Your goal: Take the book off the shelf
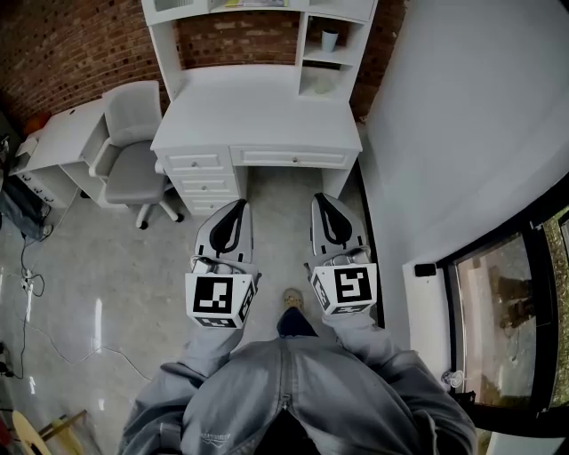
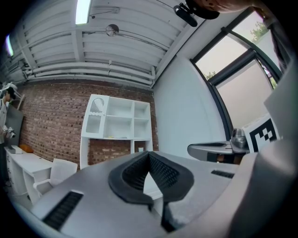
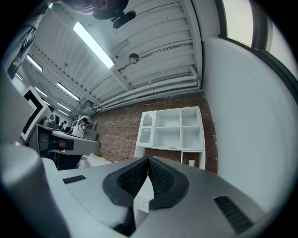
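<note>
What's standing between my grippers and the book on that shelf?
Nothing visible blocks it. Only bare floor lies between the left gripper, the right gripper, both shut and empty, and the desk; the book lies on the shelf above the desktop. The chair stands aside, left.

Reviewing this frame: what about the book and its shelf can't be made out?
Book: head view's top edge leaves only a yellowish sliver; in the gripper views it is too small to read.
Shelf unit: upper compartments cut off by the head view's top edge.
Desk: mostly hidden behind the shut jaws in both gripper views.
Cup: too small to tell its contents.
</note>
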### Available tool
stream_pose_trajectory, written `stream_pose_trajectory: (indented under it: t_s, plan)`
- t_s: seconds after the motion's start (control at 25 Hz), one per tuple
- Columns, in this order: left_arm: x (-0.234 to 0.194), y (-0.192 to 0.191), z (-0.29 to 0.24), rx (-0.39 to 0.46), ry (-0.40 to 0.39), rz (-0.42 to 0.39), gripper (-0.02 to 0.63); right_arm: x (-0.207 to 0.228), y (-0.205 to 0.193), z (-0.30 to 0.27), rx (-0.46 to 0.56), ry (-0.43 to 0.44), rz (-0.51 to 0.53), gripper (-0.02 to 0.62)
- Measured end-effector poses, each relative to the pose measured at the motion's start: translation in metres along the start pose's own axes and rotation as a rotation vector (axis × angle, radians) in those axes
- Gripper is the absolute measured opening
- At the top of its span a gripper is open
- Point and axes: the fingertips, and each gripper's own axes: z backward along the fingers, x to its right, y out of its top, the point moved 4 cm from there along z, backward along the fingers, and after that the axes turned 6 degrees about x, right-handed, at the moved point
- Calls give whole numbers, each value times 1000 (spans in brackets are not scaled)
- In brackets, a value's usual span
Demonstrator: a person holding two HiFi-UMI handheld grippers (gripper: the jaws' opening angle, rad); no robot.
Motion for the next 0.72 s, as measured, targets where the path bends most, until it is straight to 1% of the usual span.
stream_pose_trajectory:
  t_s: [0.16,0.36,0.72]
  plan:
    - [-8,-10,-42,-5,14,4,6,29,-15,-35,-1,5,-9,26]
    - [-20,-17,-97,-4,34,6,6,62,-23,-83,7,23,10,26]
    - [-34,-29,-183,-6,105,-7,6,118,-57,-152,-10,73,-16,26]
